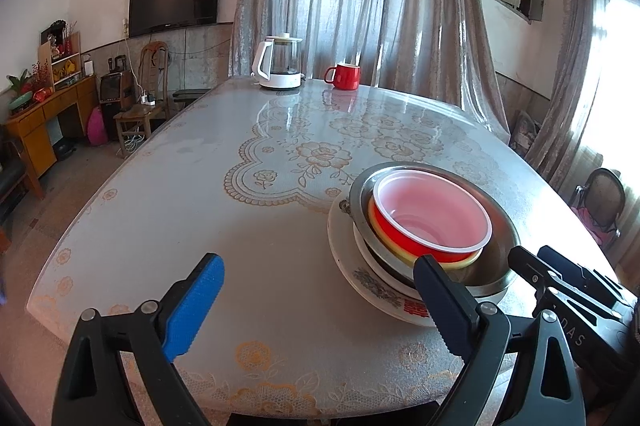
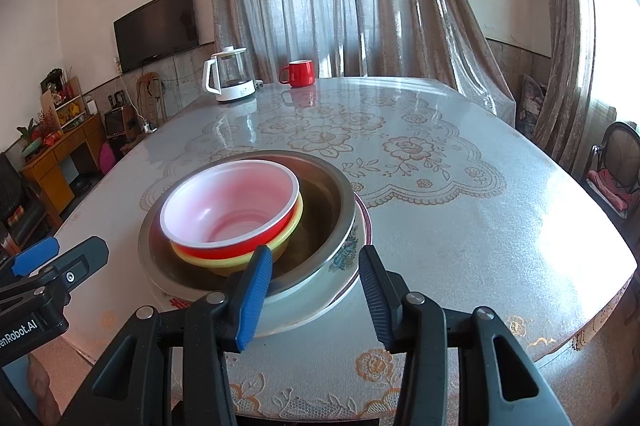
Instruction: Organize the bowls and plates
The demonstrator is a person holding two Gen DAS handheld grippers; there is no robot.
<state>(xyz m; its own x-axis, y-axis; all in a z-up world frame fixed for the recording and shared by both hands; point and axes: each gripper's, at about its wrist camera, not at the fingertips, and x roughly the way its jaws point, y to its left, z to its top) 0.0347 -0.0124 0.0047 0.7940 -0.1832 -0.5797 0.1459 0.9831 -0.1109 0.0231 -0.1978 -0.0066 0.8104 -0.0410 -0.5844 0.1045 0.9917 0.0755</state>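
Both grippers are held tilted down over the near table [image 1: 168, 209] edge — left gripper [image 1: 320, 310] jaws wide apart, right gripper [image 2: 316, 294] jaws apart, nothing between either pair. The red bowl [image 2: 228, 209] sits nested in a yellow bowl [image 2: 294, 222] inside the steel basin [image 2: 320, 254] on stacked plates [image 2: 348, 278], just ahead of the right gripper.

The counter [image 2: 460, 226] wears a grey cloth patterned with golden lace roses. The top bowl [image 2: 230, 205] is red outside and pale pink inside, nested in a yellow bowl [image 2: 294, 222] within a silver steel bowl [image 2: 340, 197]. The white plate [image 2: 348, 254] beneath bears a blue-green floral motif. Behind stand a red mug [image 2: 298, 73] and a white kettle [image 2: 230, 81].
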